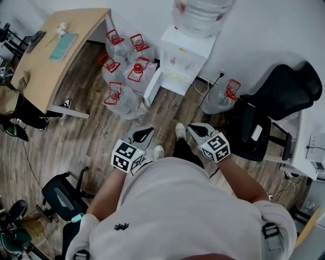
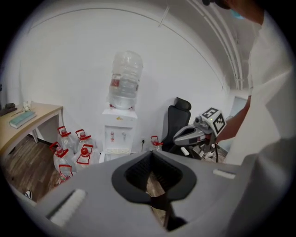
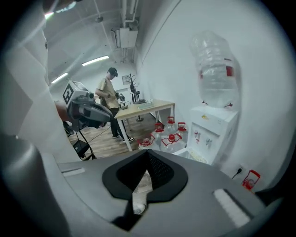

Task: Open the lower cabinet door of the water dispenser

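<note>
Against wall (image 1: pixel 264 30): water dispenser (image 1: pixel 183 61), bottle (image 1: pixel 200 15) on top. Jugs (image 1: pixel 124 71) clustered on floor (image 1: pixel 91 137) at its left, lone jug (image 1: pixel 223 96) at its right. Table (image 1: pixel 56 56) far left; chair (image 1: pixel 274 106) far right.

Both bare forearms reach forward, left gripper (image 1: pixel 143 134) and right gripper (image 1: pixel 198 130) side by side, tilted downward, jaws closed and empty.

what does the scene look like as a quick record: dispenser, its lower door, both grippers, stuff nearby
water dispenser: white, against the wall, large bottle on top
lower cabinet door: looks swung open, toward the spare bottles
left gripper: jaws together, empty, well short of the dispenser
right gripper: jaws together, empty, well short of the dispenser
spare bottles: cluster on the floor left of the dispenser
chair: black, right of the dispenser
</note>
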